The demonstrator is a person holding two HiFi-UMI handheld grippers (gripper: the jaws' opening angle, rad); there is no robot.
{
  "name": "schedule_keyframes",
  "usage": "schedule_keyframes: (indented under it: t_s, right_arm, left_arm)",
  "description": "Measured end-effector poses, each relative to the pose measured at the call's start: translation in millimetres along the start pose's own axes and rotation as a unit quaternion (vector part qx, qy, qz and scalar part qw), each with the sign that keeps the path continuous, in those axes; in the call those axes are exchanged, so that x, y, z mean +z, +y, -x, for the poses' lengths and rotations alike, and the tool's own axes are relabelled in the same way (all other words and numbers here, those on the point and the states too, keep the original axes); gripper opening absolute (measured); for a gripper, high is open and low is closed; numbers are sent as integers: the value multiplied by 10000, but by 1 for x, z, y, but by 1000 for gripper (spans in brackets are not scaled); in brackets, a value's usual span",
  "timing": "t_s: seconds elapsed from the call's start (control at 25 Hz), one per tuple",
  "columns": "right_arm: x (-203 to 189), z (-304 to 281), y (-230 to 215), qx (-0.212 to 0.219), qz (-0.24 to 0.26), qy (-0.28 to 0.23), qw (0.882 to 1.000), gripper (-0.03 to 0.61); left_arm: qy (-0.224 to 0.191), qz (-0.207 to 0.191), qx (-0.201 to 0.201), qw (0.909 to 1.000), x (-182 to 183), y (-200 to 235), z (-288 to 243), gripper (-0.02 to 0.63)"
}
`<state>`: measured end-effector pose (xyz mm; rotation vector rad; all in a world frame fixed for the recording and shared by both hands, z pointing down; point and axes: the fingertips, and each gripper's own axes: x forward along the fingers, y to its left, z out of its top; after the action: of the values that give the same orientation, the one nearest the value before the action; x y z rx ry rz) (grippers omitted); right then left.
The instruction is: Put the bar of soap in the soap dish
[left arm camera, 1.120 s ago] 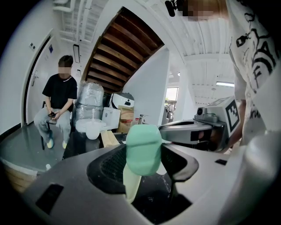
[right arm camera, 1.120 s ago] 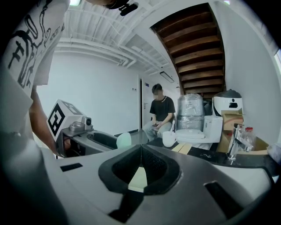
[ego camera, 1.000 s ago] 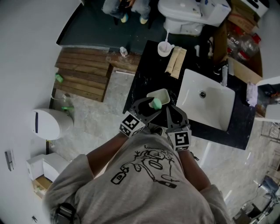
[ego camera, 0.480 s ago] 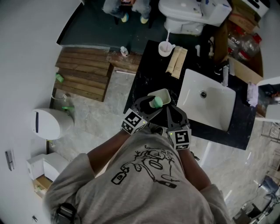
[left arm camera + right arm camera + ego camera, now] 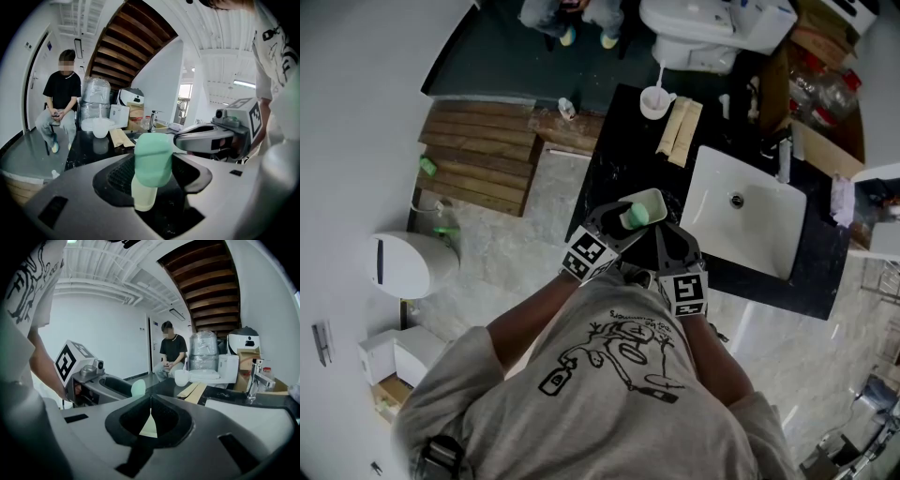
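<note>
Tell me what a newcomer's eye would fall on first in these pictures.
The mint-green bar of soap stands out, clamped in the left tool. In the head view it overlaps the near edge of the pale cream soap dish. The dish sits on a black stone countertop beside a white rectangular sink. The right tool is alongside, shut and empty.

You hold the mint-green, rounded bar of soap on end, pinched between your left gripper's jaws. It's over the near end of the pale cream, rounded-rectangle soap dish; contact unclear. The dish sits flat on the black countertop.
</note>
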<state>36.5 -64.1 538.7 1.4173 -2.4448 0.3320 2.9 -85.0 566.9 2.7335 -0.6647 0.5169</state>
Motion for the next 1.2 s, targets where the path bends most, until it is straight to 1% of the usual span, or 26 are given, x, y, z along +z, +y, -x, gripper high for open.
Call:
schedule_keyframes:
  t_s: [0.2,0.44,0.64,0.84,1.2]
  right_arm:
    - [-2,-4,-4,-36,-105,-23,9999,23]
    - [-16,-8,-9,-41,-368,137,9992,23]
    - [-23,-9,-12,-78,-469,218,9986,23]
    - [-27,-11,-14,-110,-462,250,9986,23]
    - [-32,-15,-15,-130,-409,341,9985,23]
  left_arm:
    - [118,7,-39,9999,-4,3,-6,245]
    - [335,8,-131,9994,-11,2,-13,245]
    - [520,-2,-176,9985,-18,3,-19,245]
    - [668,-60,-170,9976,-22,7,-24,245]
    - [1078,-96,-138,9940,-34,13,-27,245]
